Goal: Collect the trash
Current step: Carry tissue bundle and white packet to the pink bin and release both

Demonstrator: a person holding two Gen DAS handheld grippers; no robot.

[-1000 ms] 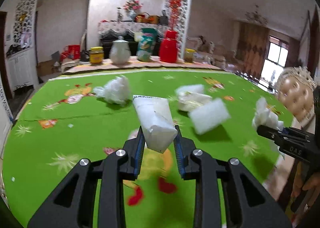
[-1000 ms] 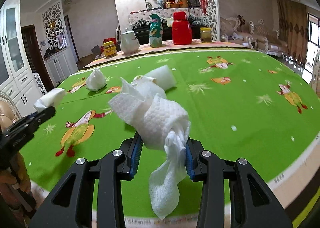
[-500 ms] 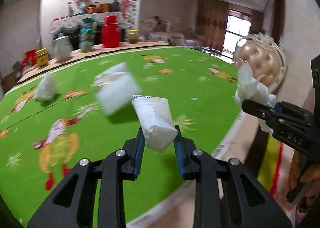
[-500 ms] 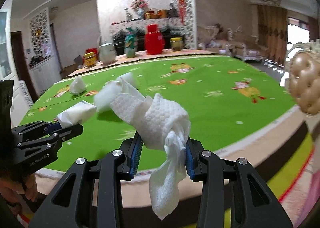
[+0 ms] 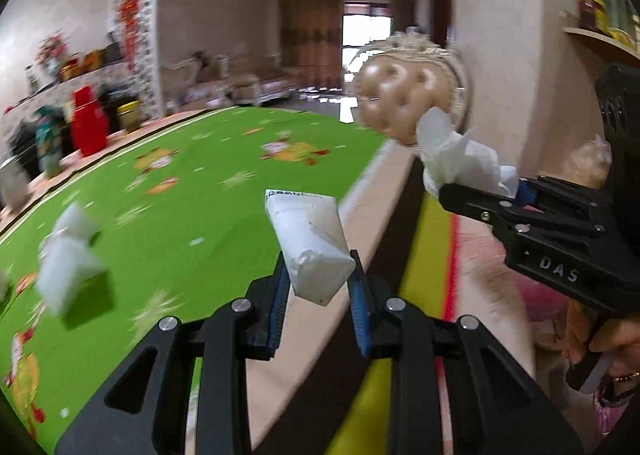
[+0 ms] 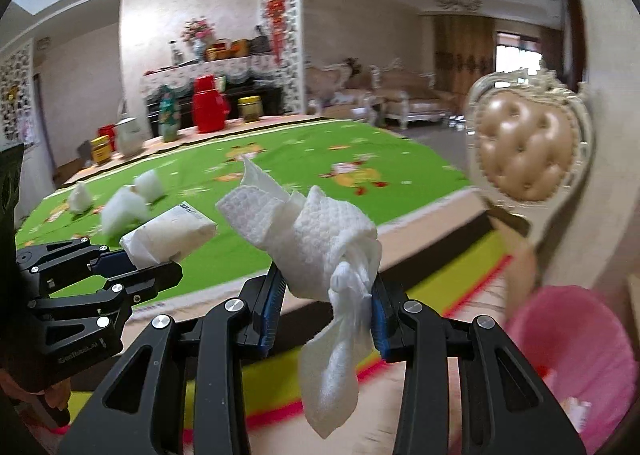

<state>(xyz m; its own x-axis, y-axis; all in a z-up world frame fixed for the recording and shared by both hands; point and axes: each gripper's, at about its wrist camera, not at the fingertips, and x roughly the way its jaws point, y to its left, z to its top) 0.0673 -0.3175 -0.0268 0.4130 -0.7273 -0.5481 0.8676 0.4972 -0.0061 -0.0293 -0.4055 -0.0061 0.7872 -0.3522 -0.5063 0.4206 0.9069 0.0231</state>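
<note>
My left gripper [image 5: 318,287] is shut on a white tissue packet [image 5: 310,245], held over the edge of the green tablecloth [image 5: 180,215]. My right gripper [image 6: 326,295] is shut on a crumpled white paper towel [image 6: 320,239] whose tail hangs down below the jaws. The left wrist view catches the right gripper [image 5: 476,195] at the right with its paper towel [image 5: 460,163]. In the right wrist view the left gripper [image 6: 156,263] holds its packet [image 6: 168,235] at the left. A pink bin [image 6: 572,359] sits low at the right.
Several white paper wads [image 5: 68,267] lie on the table [image 6: 304,163]. A red flask [image 6: 210,103], jars and a jug stand at the far edge. A padded chair back [image 6: 524,151] rises at the right. A hand [image 5: 596,343] grips the right tool.
Both grippers have swung right, off the table's middle toward its edge and the chair, each keeping its load. The pink bin has come into the right wrist view.
</note>
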